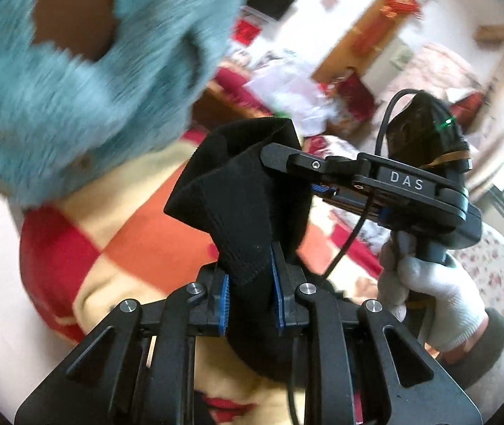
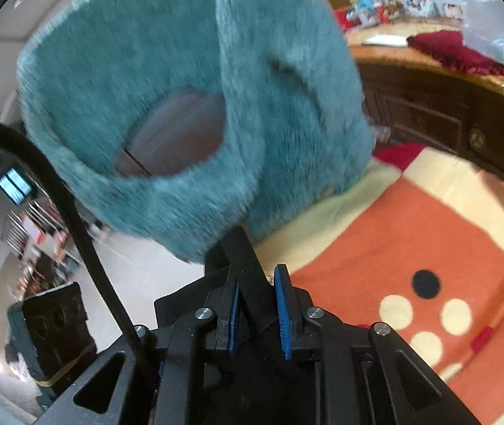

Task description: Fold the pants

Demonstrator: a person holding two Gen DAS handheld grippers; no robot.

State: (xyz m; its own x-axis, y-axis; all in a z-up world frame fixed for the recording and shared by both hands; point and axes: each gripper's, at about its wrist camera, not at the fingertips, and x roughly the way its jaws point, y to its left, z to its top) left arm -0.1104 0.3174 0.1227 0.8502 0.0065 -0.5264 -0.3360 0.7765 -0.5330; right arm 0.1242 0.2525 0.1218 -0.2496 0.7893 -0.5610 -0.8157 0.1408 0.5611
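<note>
The pants are fuzzy teal [image 1: 85, 106] with a black ribbed waistband [image 1: 238, 191]. They hang in the air above a bed, blurred by motion. My left gripper [image 1: 251, 295] is shut on the black waistband, which fills the gap between its blue pads. My right gripper [image 2: 257, 304] is shut on a strip of the same black band [image 2: 248, 276], with the teal fleece [image 2: 195, 106] hanging in front. The right gripper also shows in the left wrist view [image 1: 376, 180], held by a white-gloved hand [image 1: 429, 304], its fingers clamped on the band's other side.
Below lies a bedspread [image 2: 411, 241] in orange, cream and red with dots. A dark wooden headboard [image 2: 429, 113] stands behind it, with a red cloth [image 2: 454, 51] and clutter on its shelf. A cable [image 2: 60, 191] crosses the right wrist view.
</note>
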